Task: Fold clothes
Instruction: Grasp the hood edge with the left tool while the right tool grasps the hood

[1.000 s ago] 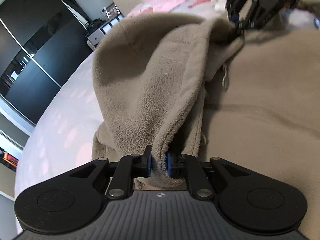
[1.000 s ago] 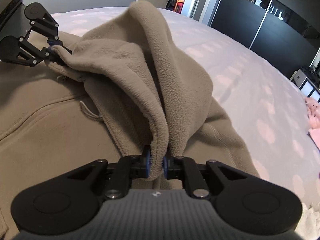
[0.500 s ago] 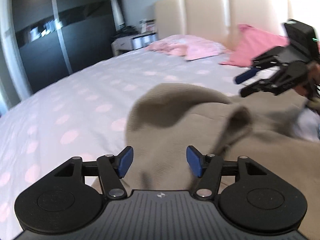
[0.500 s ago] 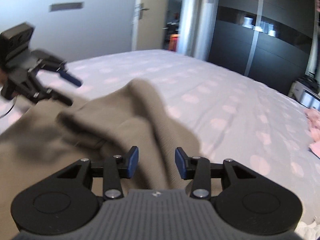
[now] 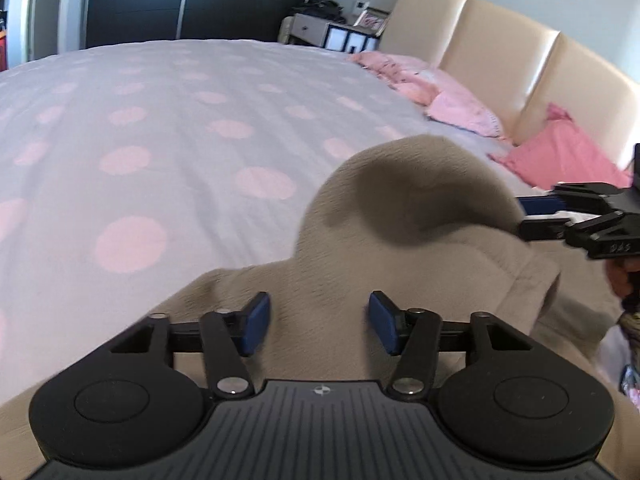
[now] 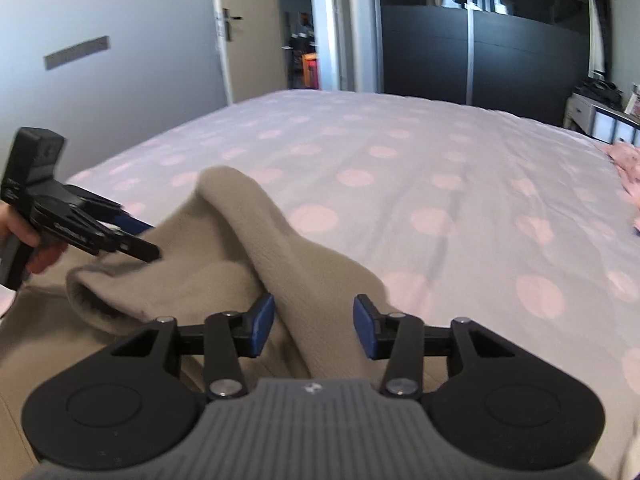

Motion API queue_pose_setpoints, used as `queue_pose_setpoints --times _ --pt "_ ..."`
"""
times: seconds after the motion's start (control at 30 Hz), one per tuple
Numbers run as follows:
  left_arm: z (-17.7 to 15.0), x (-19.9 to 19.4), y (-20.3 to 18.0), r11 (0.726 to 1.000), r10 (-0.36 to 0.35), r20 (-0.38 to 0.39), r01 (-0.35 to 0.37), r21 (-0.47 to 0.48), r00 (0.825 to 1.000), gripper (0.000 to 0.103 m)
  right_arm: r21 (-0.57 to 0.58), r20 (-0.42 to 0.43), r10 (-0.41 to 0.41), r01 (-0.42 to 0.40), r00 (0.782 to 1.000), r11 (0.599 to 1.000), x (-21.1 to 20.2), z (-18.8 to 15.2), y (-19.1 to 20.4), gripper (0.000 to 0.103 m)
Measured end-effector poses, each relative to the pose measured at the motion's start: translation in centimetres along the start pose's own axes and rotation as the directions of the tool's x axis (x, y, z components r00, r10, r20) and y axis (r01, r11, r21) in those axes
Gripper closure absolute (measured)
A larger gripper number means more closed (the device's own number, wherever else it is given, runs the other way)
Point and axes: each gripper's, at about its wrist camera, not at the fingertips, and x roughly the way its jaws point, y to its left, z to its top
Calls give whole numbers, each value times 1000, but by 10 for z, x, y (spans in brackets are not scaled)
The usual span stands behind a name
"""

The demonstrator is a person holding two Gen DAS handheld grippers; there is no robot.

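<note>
Both tools have let go of the beige fleece hoodie (image 5: 404, 264) since a second ago; then each was clamped on the hood edge, held up. Now the hood lies slumped on the bed (image 5: 160, 128), near its edge closest to the cameras.

Left tool (image 5: 319, 322): released, jaws closing, blue pads (image 5: 256, 320) apart, fleece under them but not pinched. Pitched down over the hoodie.

Right tool (image 6: 314, 326): released, jaws opening, a fold of fleece runs between the pads without contact. Also pitched down.

Each tool shows in the other's view, hovering by the hood. A hand (image 6: 38, 248) grips the left tool's handle.

Count: one hoodie, two tools, two pink pillows (image 5: 560, 152) by the headboard (image 5: 500, 48).
</note>
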Motion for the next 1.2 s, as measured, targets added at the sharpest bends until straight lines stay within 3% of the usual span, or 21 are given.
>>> queue_pose_setpoints --times 0.1,0.17,0.3,0.43,0.5,0.63,0.73,0.83,0.97,1.1,1.2 --pt "5 8 -7 1000 5 -4 -5 26 1000 75 -33 -4 -4 4 1000 999 13 7 7 59" --pt "7 14 -11 999 13 3 -13 43 1000 92 -14 -15 -9 9 1000 1000 21 13 4 94" --pt "16 -1 -21 993 38 74 -46 109 997 96 23 14 -20 19 1000 1000 15 22 -2 94" --pt "40 -18 -27 979 100 175 -128 158 979 97 18 43 -53 52 998 998 9 43 -10 94" --pt "55 -26 -32 969 131 240 -176 175 962 97 9 65 -77 76 995 997 8 59 -13 94" --pt "74 -39 -52 929 179 379 -282 239 908 97 -14 151 -114 117 982 993 0 93 -14 94" --pt "71 -48 -71 873 199 472 -374 314 859 97 -44 212 -120 132 970 990 -13 106 -8 94" --pt "53 -49 -85 808 215 501 -440 390 839 97 -129 225 -96 127 970 983 -28 100 1 94" --pt "20 -44 -105 724 212 491 -473 502 845 97 -181 190 -83 118 978 976 -40 78 7 94" --pt "-6 -50 -115 722 169 416 -400 565 893 97 -177 136 -61 85 989 981 -45 51 12 94" --pt "-21 -43 -110 741 175 333 -347 574 926 97 -177 64 -61 72 996 982 -40 33 13 94"
